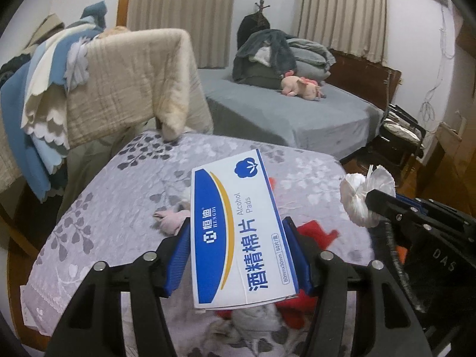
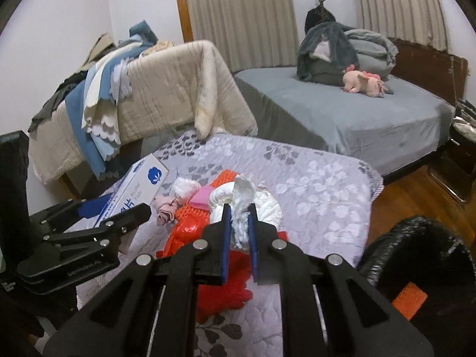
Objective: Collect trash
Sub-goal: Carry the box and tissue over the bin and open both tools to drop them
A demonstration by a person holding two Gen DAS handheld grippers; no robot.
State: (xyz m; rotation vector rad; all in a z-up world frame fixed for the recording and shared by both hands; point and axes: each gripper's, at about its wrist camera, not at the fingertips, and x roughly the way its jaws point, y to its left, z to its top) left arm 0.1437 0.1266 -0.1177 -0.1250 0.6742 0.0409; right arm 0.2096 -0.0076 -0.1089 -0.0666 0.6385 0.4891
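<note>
I hold one alcohol pads box [image 1: 238, 229] pinched between the blue pads of my left gripper [image 1: 238, 255], raised over the leaf-patterned cloth [image 1: 119, 184], its long axis pointing away from me. My right gripper [image 2: 239, 232] is pressed on one white crumpled tissue [image 2: 241, 205]. Under them lie red items [image 2: 220, 285] and one pink cloth [image 2: 166, 208], partly hidden, and one black bag [image 2: 416, 247] is cut off at right.

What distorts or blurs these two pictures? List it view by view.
Left wrist view: strong fisheye bend, dark corners; the box in the left gripper reads sharp, the bed softer. Right wrist view: same bend, curtains bowed; the tissue in the right gripper is slightly soft, and the black bag shows faint glare.
</note>
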